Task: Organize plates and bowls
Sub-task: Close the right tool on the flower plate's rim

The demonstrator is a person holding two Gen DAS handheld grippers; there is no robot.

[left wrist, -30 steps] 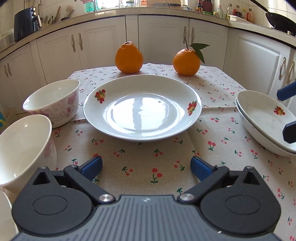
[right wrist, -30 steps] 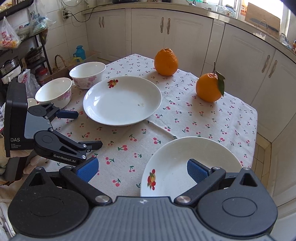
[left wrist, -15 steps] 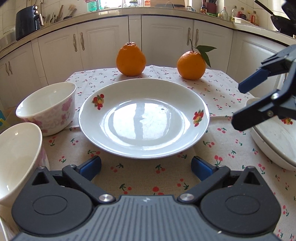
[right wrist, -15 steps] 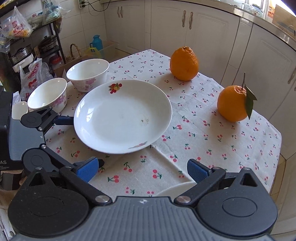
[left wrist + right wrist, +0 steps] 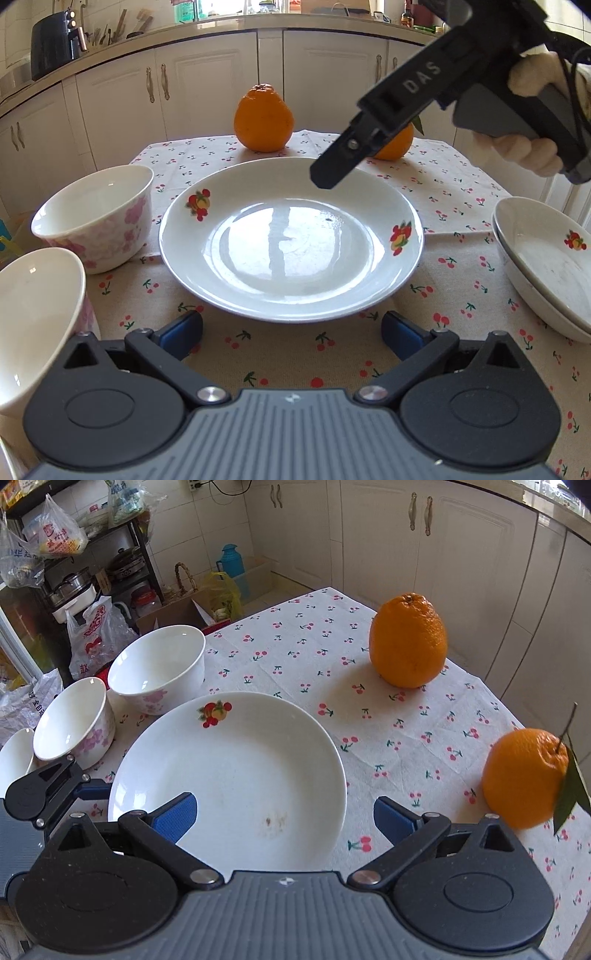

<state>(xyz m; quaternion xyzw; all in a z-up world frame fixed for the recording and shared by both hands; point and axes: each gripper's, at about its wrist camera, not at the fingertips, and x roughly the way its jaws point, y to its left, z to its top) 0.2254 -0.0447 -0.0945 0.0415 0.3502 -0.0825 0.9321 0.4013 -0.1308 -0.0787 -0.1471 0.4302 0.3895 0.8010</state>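
Note:
A white plate [image 5: 291, 240] with fruit decals lies in the middle of the cherry-print cloth. My left gripper [image 5: 291, 332] is open just short of its near rim, holding nothing. My right gripper [image 5: 286, 818] is open and empty, hovering over the plate [image 5: 229, 775]; its left finger is above the plate and its right finger above the cloth beside the rim. From the left wrist view the right gripper [image 5: 327, 177] hangs over the far rim. Two flowered bowls [image 5: 96, 218] [image 5: 33, 317] stand left of the plate. Two stacked plates [image 5: 546, 266] sit at the right.
Two oranges [image 5: 408, 640] [image 5: 524, 777] stand on the far side of the table. A person's gloved hand [image 5: 532, 151] holds the right gripper. White cabinets [image 5: 207, 85] run close behind the table. Bags and a pot shelf [image 5: 92, 583] crowd the floor beyond the bowls.
My right gripper has moved left from the stacked plates to above the middle plate. My left gripper has edged a little nearer the plate's front rim. Both stay open.

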